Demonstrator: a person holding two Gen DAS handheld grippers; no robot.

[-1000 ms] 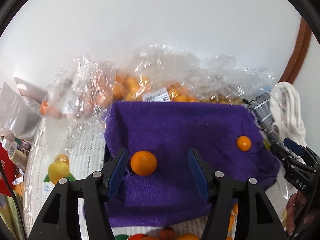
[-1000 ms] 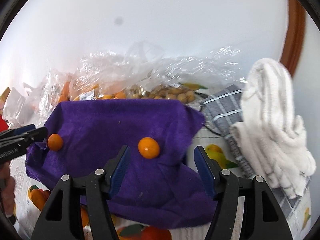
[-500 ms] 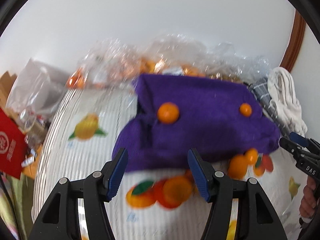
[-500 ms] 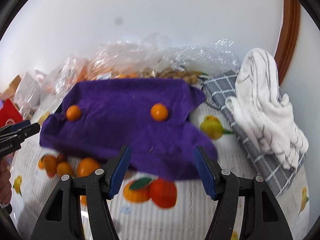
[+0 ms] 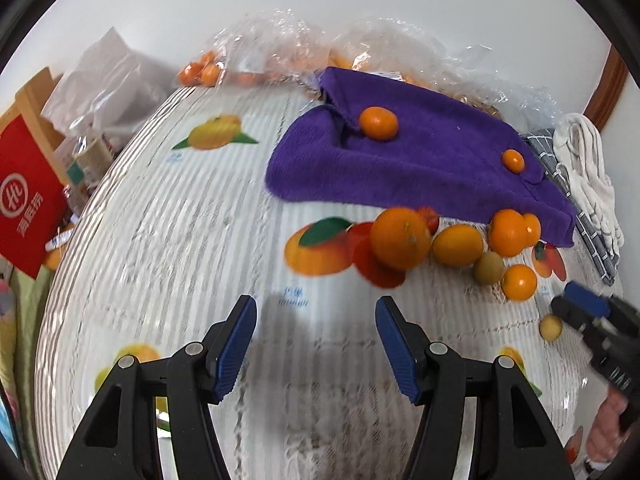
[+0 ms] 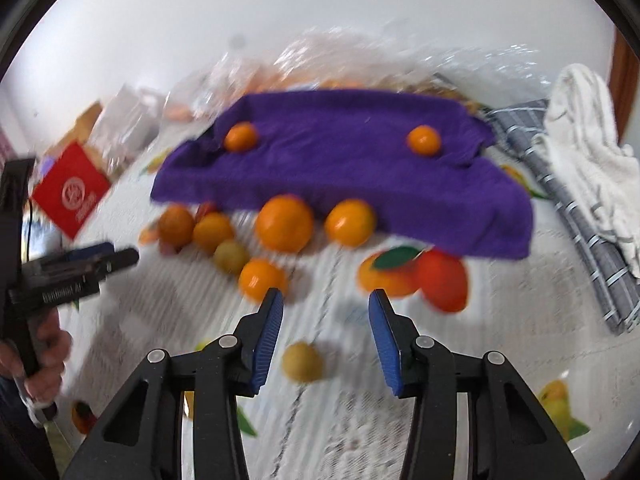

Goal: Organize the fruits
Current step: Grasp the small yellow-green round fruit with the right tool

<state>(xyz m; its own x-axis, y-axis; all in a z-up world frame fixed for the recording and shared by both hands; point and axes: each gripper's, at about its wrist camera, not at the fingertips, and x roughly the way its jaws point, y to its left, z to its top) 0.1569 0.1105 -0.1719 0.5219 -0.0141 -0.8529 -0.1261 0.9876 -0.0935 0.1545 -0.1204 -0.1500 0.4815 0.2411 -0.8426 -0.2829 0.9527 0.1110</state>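
A purple cloth [image 5: 420, 164] lies at the back of the table with two oranges [image 5: 378, 123] [image 5: 513, 160] resting on it. Several loose oranges [image 5: 400, 238] and a few small yellowish fruits [image 5: 489, 267] sit on the table just in front of it. My left gripper [image 5: 316, 312] hovers open over bare tablecloth, with nothing between its fingers. My right gripper [image 6: 326, 304] is closing. A small yellow fruit [image 6: 302, 361] lies on the table between its fingers, and the pads are not touching it. A small orange [image 6: 262, 278] sits just beyond its left fingertip.
Clear plastic bags of fruit [image 5: 280, 48] line the back wall. At the right lie a grey checked cloth [image 6: 560, 200] and a white towel [image 6: 580, 140]. A red packet [image 5: 24, 200] and clutter stand at the left. The white tablecloth [image 5: 180, 240] has fruit printed on it.
Both grippers have drawn back from the purple cloth and sunk toward the table, bringing the loose fruit into view. The right jaws have narrowed around the small yellow fruit.
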